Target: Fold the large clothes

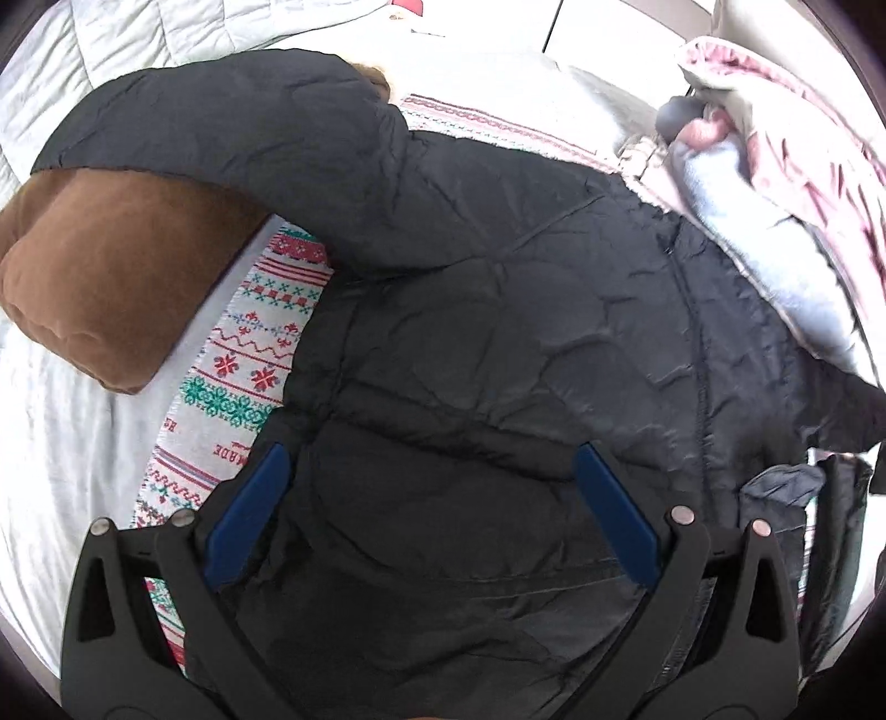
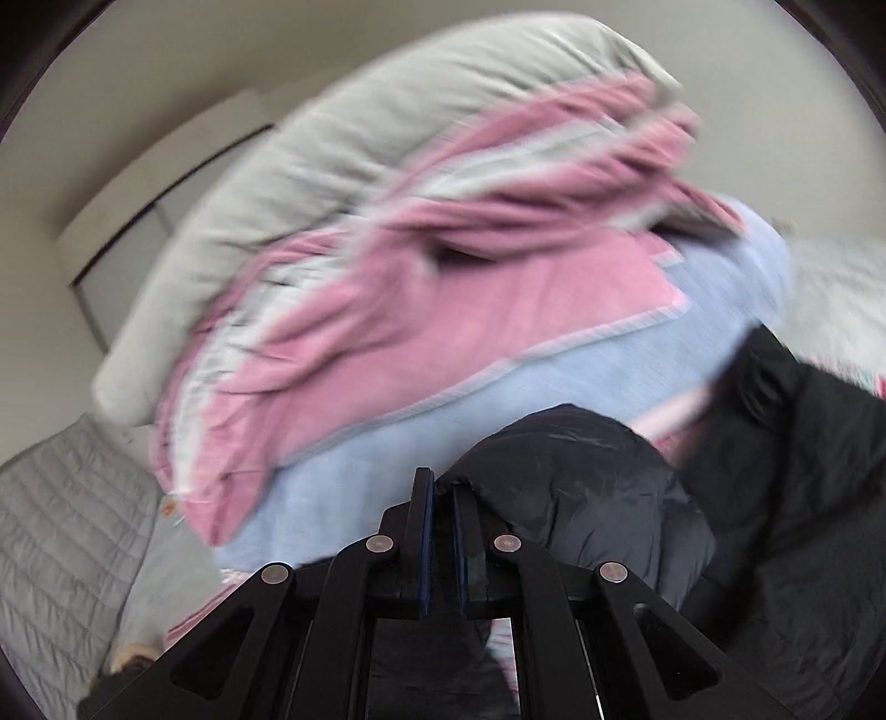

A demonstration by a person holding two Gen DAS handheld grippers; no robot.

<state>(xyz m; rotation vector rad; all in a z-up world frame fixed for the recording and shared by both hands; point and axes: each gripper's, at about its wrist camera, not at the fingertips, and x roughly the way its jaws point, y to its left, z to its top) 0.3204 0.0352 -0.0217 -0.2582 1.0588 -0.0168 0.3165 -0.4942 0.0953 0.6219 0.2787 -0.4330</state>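
A large black quilted jacket (image 1: 498,310) lies spread on a patterned knit blanket (image 1: 249,354), one sleeve folded across its top left. My left gripper (image 1: 432,459) is open, its blue-padded fingers (image 1: 614,520) hovering just over the jacket's lower body. My right gripper (image 2: 440,487) is shut on a bunched black part of the jacket (image 2: 581,471), lifted off the bed; the right wrist view is blurred by motion. Which part of the jacket it holds, I cannot tell.
A brown cushion (image 1: 105,277) lies left of the jacket on the white bed sheet (image 1: 55,443). A heap of pink and pale blue blankets (image 2: 443,310) and a grey duvet (image 2: 332,138) is piled at the right. A grey quilted cover (image 1: 138,39) lies behind.
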